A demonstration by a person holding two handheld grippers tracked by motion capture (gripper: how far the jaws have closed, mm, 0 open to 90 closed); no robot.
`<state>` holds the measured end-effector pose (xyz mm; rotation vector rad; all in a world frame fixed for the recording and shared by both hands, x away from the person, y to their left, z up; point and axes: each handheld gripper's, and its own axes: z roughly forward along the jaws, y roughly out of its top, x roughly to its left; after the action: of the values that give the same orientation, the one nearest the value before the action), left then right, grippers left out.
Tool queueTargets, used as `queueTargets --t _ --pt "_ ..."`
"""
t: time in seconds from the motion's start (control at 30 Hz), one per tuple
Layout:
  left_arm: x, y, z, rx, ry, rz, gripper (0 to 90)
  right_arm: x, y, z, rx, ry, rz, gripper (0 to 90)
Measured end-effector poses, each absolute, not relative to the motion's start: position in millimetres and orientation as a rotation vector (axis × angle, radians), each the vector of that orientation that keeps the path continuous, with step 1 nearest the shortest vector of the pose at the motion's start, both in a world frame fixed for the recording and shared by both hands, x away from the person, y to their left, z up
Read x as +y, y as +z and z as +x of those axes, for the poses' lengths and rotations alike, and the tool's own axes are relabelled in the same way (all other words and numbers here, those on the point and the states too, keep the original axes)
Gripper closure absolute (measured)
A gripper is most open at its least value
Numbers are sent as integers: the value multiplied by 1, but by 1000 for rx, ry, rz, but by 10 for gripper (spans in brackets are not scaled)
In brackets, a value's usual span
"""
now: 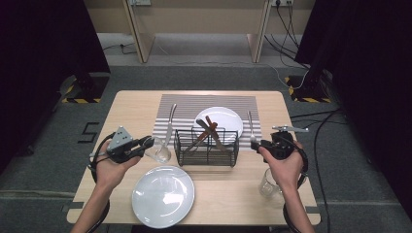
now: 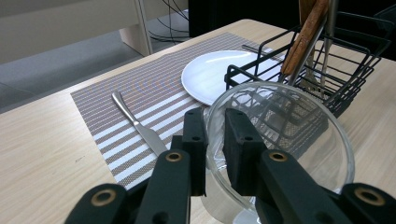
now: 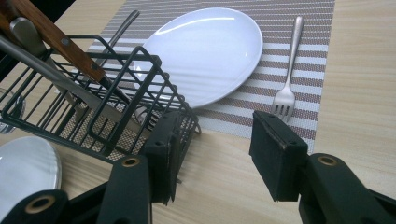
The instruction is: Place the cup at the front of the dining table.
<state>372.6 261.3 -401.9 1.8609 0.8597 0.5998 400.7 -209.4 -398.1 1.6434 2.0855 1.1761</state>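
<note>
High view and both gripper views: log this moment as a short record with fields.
left gripper: shut on the rim of the glass
right gripper: open, nothing between the jaws, just short of the fork
placemat: holds the knife, small plate and fork
wire caddy: stands in front of the small plate, wooden-handled cutlery inside
large plate: near table edge, bare
second glass: upright by the right hand

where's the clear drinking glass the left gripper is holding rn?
High view: the clear drinking glass is at table left, pinched at its rim by the left gripper, between the black wire cutlery basket and the steel knife.
</note>
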Motion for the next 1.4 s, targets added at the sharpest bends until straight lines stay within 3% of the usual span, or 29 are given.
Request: queueTargets --t 1.4 --pt "261 -405 392 891 630 1850 790 -209 -398 401 2085 1184 1646 529"
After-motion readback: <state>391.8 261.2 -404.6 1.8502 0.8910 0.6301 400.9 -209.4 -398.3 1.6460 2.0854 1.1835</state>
